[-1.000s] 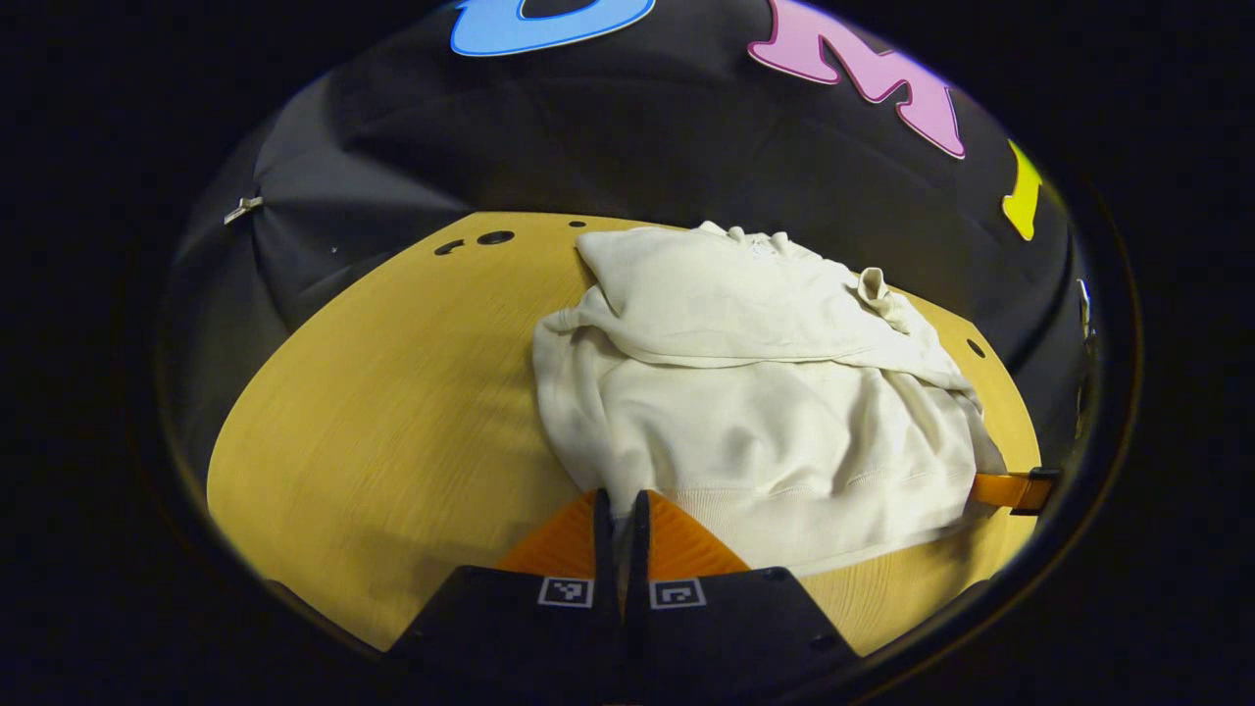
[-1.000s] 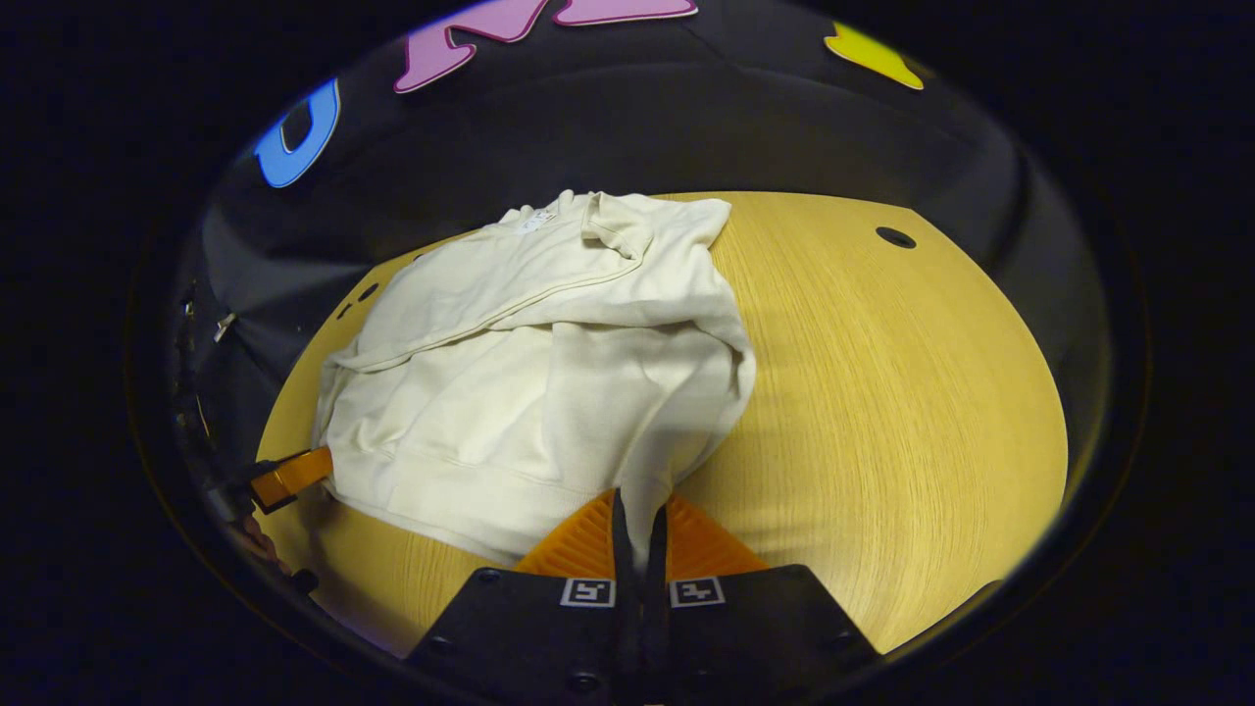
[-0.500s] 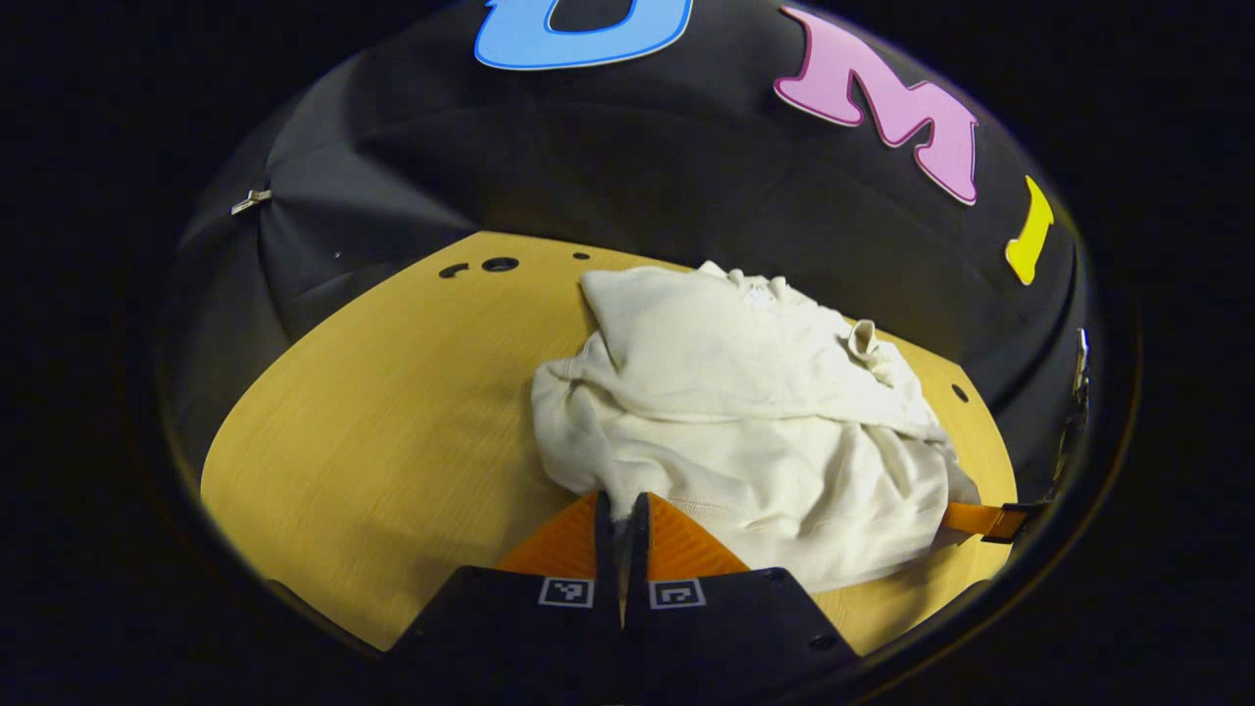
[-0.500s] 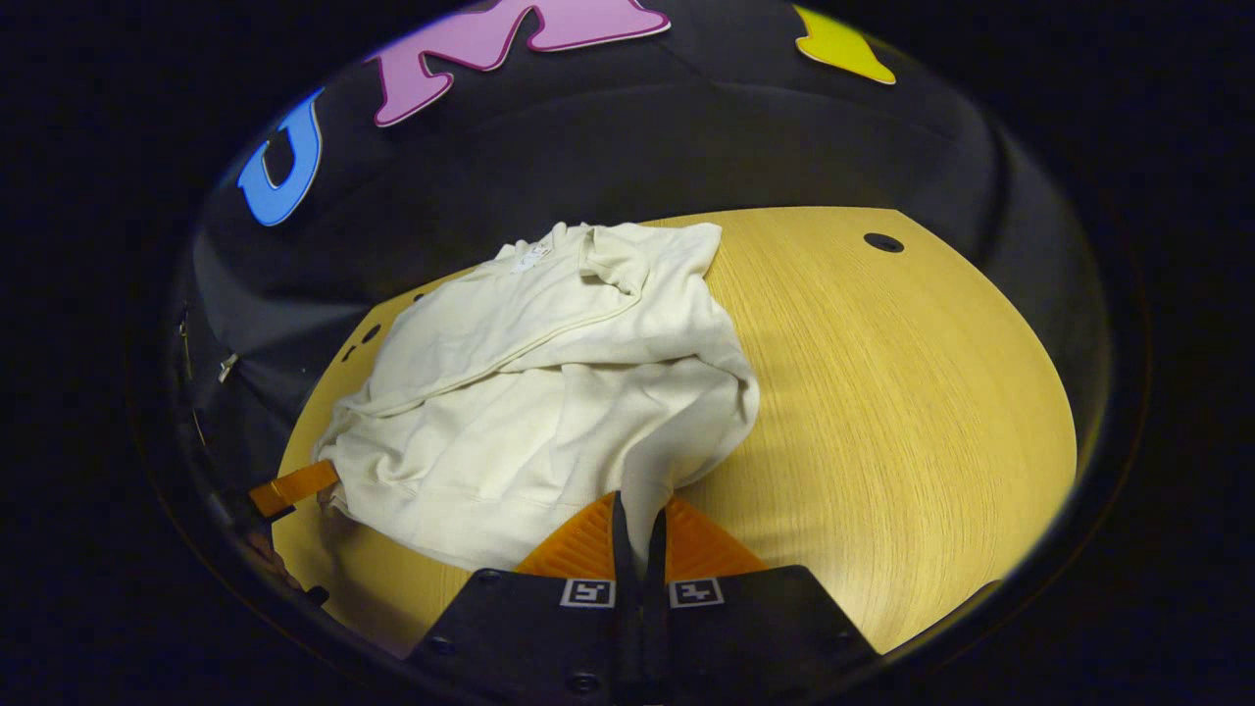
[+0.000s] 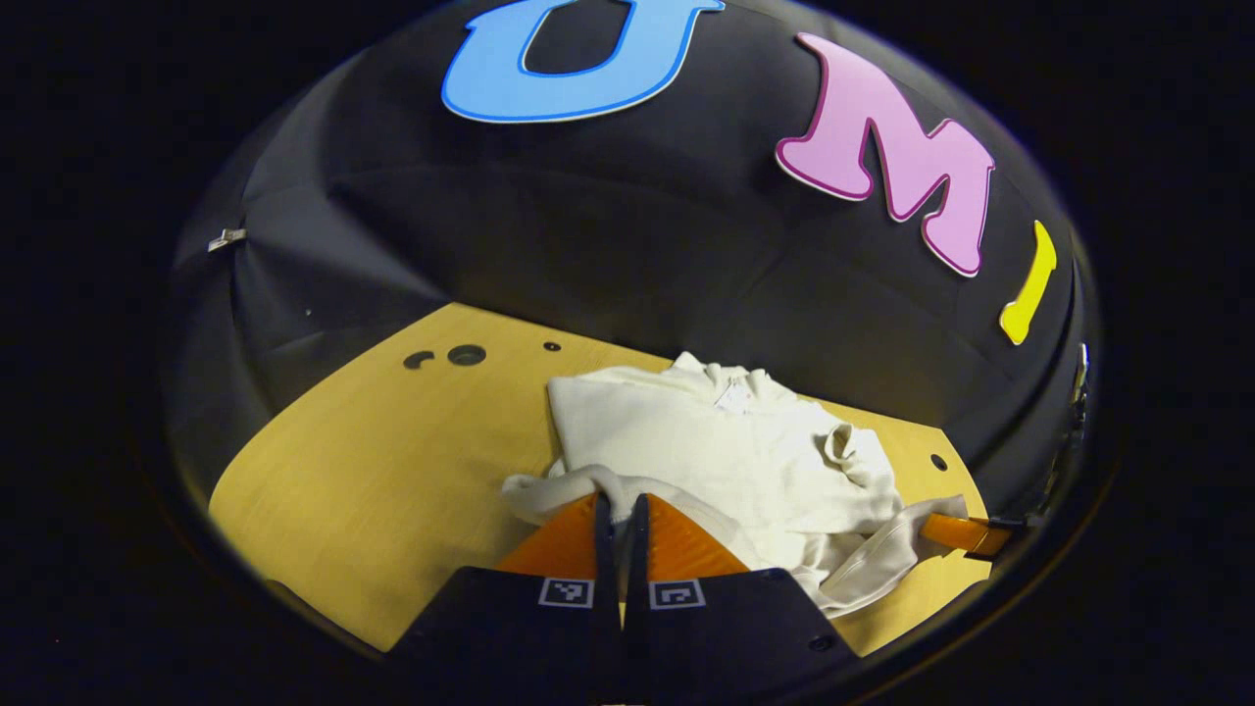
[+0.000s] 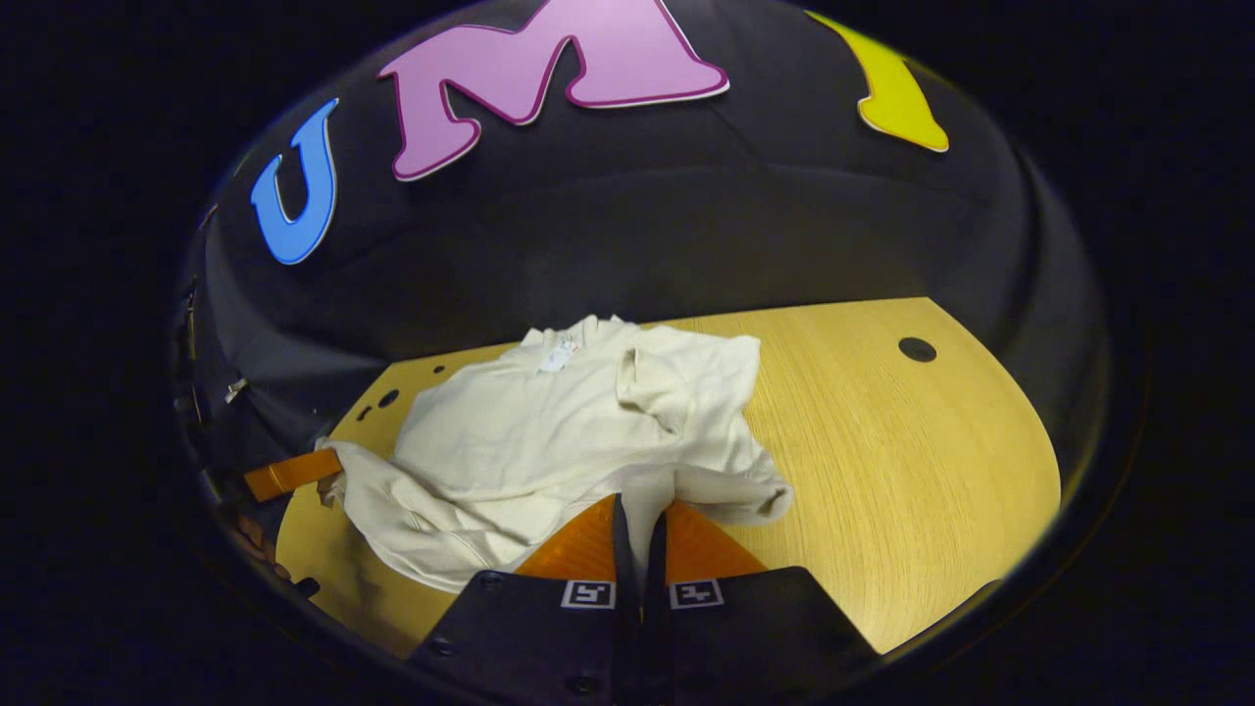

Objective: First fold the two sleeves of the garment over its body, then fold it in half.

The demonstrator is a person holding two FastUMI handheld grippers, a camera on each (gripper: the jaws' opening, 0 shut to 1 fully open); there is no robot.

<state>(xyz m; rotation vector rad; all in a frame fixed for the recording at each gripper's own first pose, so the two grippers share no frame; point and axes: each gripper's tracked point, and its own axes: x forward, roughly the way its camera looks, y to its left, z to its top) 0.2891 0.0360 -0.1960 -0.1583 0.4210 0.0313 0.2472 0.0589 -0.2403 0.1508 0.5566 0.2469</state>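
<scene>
A cream sweatshirt lies on the wooden table, both sleeves folded over its body. Its bottom hem is lifted off the table and carried over the body toward the collar. My left gripper is shut on the hem's left corner. In the right gripper view the sweatshirt spreads to the left, and my right gripper is shut on the hem's right corner. The left gripper's fingers show far off at the left of that view. In the left gripper view the right gripper's fingers show at the far right.
The black cloth wall stands close behind the table. Small round holes mark the tabletop's far left, and another hole sits at its far right. Bare wood stretches right of the garment.
Both grippers have risen and moved forward toward the collar, carrying the hem with them. The lower half of the sweatshirt has lifted off the table and now doubles over the upper half.
</scene>
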